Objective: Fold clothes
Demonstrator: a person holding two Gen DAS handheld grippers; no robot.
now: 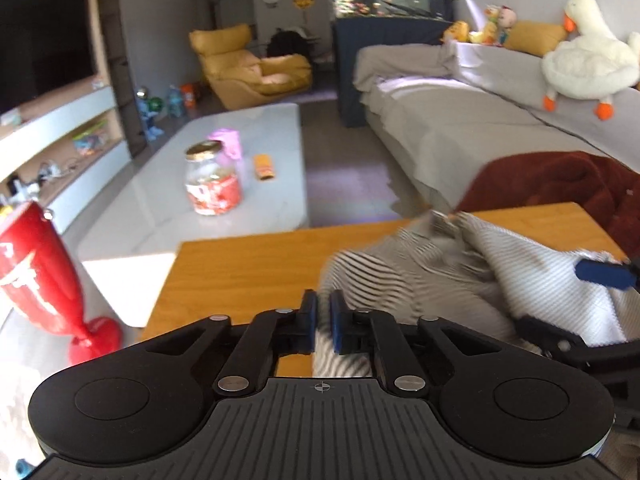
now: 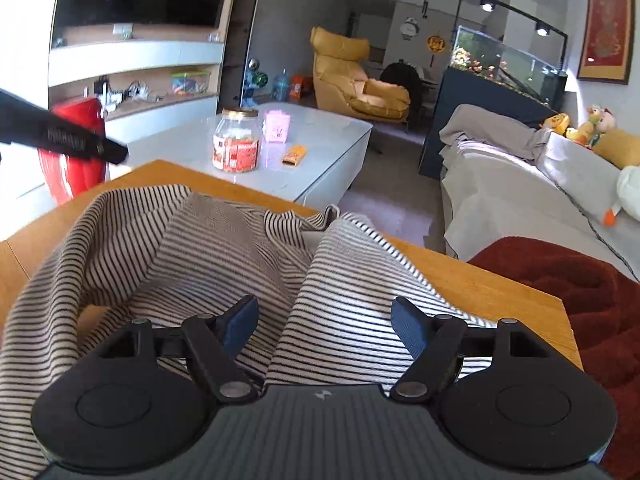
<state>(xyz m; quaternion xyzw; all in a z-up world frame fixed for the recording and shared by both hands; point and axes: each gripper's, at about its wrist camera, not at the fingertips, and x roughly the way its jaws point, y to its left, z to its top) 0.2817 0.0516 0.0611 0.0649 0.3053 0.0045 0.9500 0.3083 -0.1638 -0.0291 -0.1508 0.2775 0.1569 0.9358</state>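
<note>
So our left hand-held gripper (image 1: 323, 322) is pinching a bunched edge of the black-and-white striped knit garment (image 2: 224, 256), pads nearly together with a strip of fabric running between them. Our right hand-held gripper (image 2: 324, 326) is hanging with its jaws spread wide over the cloth, gripping nothing as far as we can tell.

Progress-wise, we're guessing it's early days. The striped garment is lying rumpled across the orange wooden tabletop (image 2: 480, 280), with loose ridges, a turned-over flap and no clean fold line anywhere. We're probably still spreading it flat, so pretty much all the real folding is left. The left-wrist view is blurring around the cloth, so finer detail there is hard to call.

Around us: a dark red fuzzy blanket (image 2: 580, 292) is sitting just beside the tabletop's right edge, close enough to get snagged. A glossy red vase (image 1: 36, 276) is standing off the left side. Farther out, a white coffee table (image 1: 224, 200) is carrying a glass jar with a red label (image 1: 212, 178), well apart from our work. A grey sofa (image 1: 460, 128) is holding a white plush goose (image 1: 584, 52).
</note>
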